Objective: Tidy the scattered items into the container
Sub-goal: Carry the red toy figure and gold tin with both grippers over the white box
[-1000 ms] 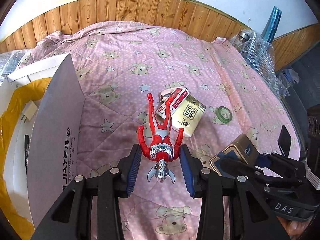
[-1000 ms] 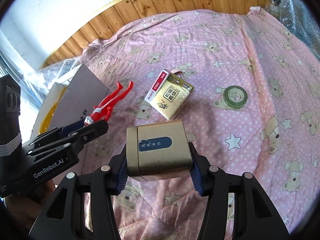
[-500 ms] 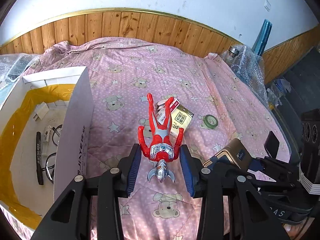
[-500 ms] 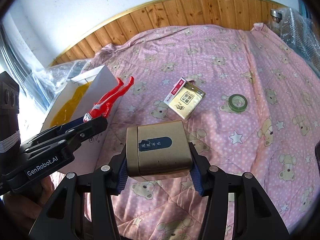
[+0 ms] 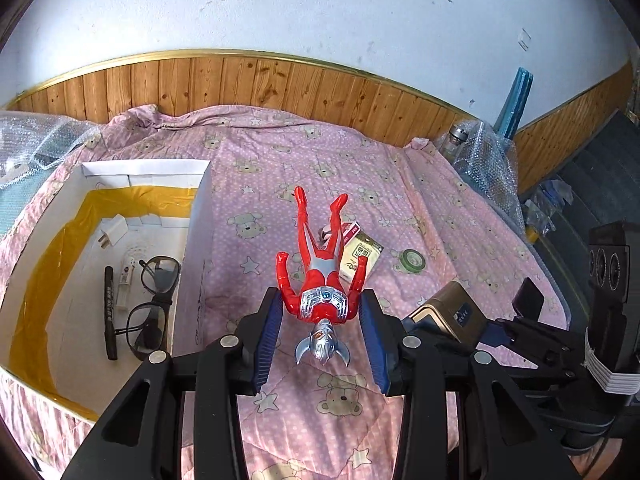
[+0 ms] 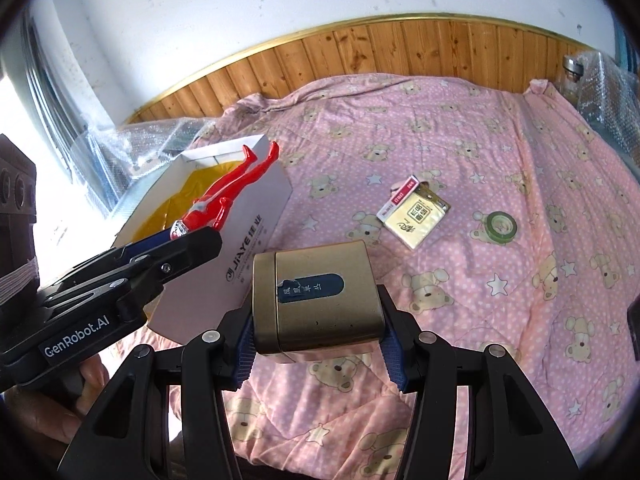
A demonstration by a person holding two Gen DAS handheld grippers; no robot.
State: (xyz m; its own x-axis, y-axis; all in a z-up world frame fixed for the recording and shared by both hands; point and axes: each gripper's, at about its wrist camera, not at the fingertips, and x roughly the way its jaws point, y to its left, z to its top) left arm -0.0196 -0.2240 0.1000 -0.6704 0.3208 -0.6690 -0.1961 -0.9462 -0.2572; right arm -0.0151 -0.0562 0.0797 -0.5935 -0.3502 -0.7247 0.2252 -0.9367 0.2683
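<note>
On the left of the bed sits the white cardboard box (image 5: pixel 192 216) with its yellow lining, and part of the tidying is already done inside it: a pair of black-framed glasses (image 5: pixel 154 300), a black marker pen (image 5: pixel 110 312), a white charger plug (image 5: pixel 112 234) and a small white tube (image 5: pixel 126 280) lie on its floor. The near corner of the box is cut off by the frame, so anything lying there cannot be seen.

Just right of the box wall, the left hand-held gripper (image 5: pixel 322 336) is clamped on the red and silver toy figure (image 5: pixel 322 280) at its chest, head toward the camera and legs pointing far — lifted clear of the bed (image 5: pixel 280 152) but not yet over the box opening, as far as I can judge. Further right, the right hand-held gripper (image 6: pixel 318 344) squeezes a gold tin (image 6: pixel 316 300) with a dark blue label, also off the bedding and well short of the box.

Two items are left on the pink bear-print cover: a yellow pack (image 6: pixel 414 214) with a red-and-white end, and just right of it a green tape roll (image 6: pixel 500 226). The print on the pack and the tin label is too small to read. Bubble wrap (image 5: pixel 486 164) at the far right hides most of a glass jar.
</note>
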